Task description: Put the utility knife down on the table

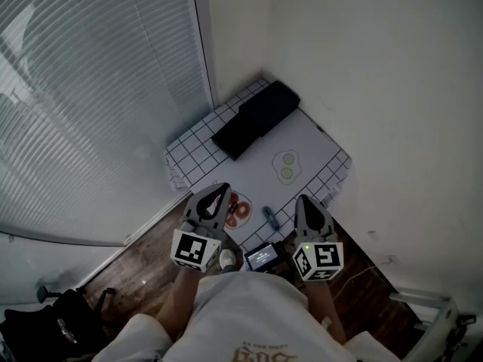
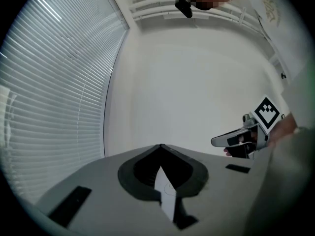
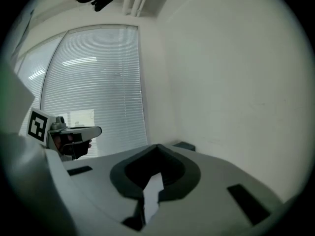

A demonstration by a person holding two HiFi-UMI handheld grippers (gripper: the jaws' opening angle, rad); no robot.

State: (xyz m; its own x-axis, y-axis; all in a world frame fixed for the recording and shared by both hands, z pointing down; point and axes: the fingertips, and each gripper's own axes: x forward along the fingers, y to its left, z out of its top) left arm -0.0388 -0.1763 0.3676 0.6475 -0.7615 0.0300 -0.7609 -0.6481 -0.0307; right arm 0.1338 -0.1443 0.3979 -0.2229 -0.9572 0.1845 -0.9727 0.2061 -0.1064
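A small grey-blue utility knife (image 1: pixel 270 217) lies on the grid-patterned tablecloth (image 1: pixel 198 143), near the front edge, between my two grippers. My left gripper (image 1: pixel 220 190) hangs above the table's front left, its jaws shut to a point with nothing in them (image 2: pixel 160 146). Over the front right is my right gripper (image 1: pixel 304 200), likewise shut and empty (image 3: pixel 157 146). Both gripper views look level at the wall and blinds, so the table is hidden there. Each view shows the other gripper off to one side, the right one (image 2: pixel 231 140) and the left one (image 3: pixel 83 131).
A long black case (image 1: pixel 255 119) lies at the table's back. A sheet with two green circles (image 1: pixel 287 166) sits mid-table and a red round item (image 1: pixel 240 211) by the left gripper. A small lit screen (image 1: pixel 262 256) is at the front edge. Window blinds (image 1: pixel 90 89) stand left.
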